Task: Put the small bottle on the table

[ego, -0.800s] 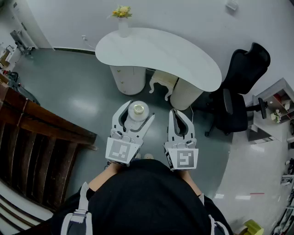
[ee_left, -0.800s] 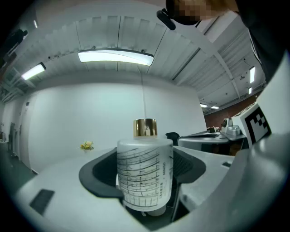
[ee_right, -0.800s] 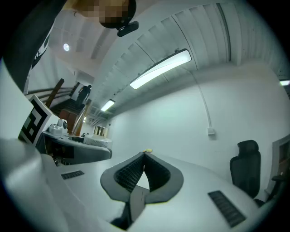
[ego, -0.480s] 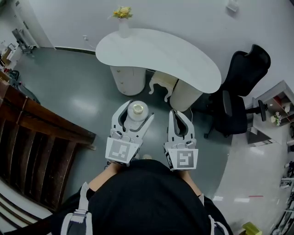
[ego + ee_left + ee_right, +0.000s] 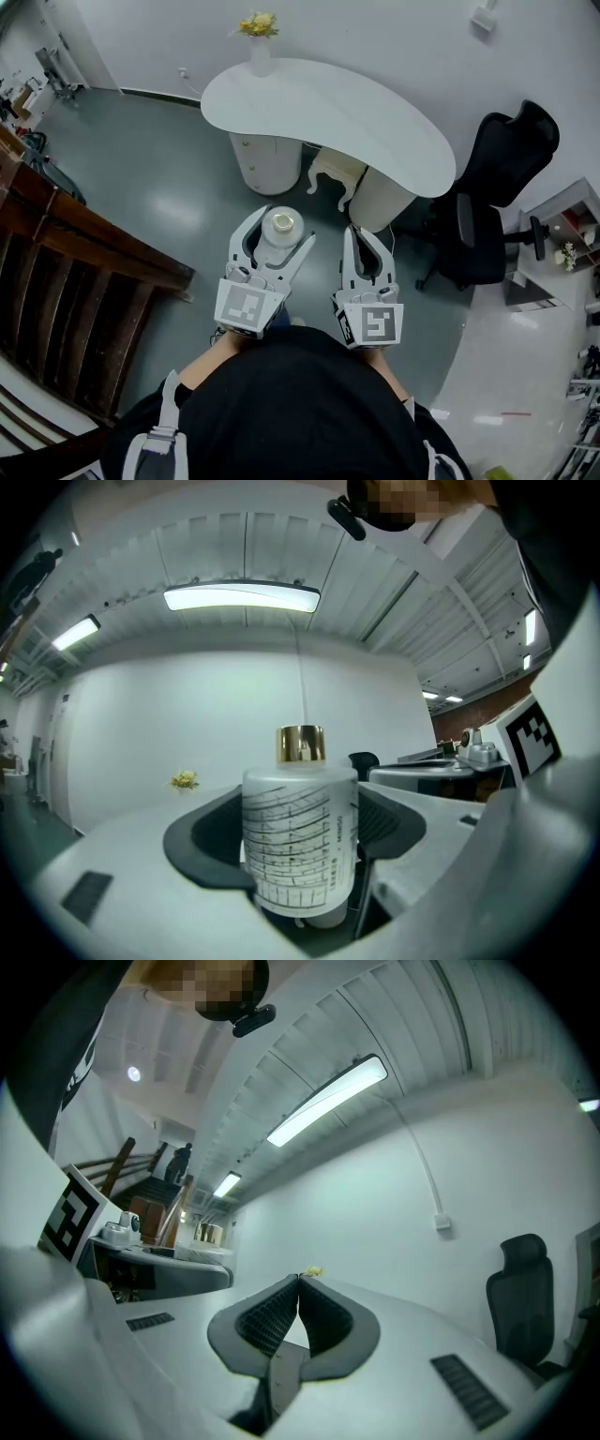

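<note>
Unchanged since earlier: both claws' places; surroundings drift slightly. Left claw clamped on small bottle, frosted, gold-capped, upright, apparently gripped by its sides, above the floor, short of white worktop. Right claw pressed together, empty.

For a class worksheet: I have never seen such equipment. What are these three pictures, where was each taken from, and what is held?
No robot here: a person holds a pair of tongs in each hand. The top-down picture comes from a camera on the person's head; the other two come from cameras riding on the tongs, looking along them. The left tongs grip a small bottle, frosted white with a gold cap. The right tongs are closed and empty. Ahead stands a curved white table with a vase of yellow flowers at its far edge. The bottle is not yet on it.
</note>
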A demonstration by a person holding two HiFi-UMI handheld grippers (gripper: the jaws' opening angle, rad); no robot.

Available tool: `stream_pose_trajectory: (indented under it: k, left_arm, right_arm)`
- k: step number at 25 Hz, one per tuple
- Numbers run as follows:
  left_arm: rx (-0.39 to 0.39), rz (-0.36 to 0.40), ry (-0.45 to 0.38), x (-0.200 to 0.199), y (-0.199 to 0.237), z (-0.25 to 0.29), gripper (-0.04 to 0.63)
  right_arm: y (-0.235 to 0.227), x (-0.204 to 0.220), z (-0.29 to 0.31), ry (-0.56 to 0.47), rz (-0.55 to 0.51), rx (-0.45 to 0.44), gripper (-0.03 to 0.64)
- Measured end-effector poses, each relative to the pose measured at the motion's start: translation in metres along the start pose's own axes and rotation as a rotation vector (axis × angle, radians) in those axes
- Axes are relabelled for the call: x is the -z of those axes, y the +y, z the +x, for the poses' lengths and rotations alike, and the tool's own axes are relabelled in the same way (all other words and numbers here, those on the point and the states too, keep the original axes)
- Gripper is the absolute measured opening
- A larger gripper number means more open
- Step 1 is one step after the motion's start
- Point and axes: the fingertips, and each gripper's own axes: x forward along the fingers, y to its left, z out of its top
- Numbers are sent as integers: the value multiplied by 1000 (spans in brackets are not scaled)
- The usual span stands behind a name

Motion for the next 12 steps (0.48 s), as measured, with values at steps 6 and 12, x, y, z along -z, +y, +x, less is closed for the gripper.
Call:
stream_pose_trajectory:
  k: [6, 12]
  left_arm:
    - [-8, 27, -13, -3, 13, 15, 334]
    - [5, 15, -15, 7, 35, 43, 334]
  right_arm:
    - [-7, 6, 13, 10, 5, 0, 23]
    - [-17, 20, 47, 23, -3, 7, 23]
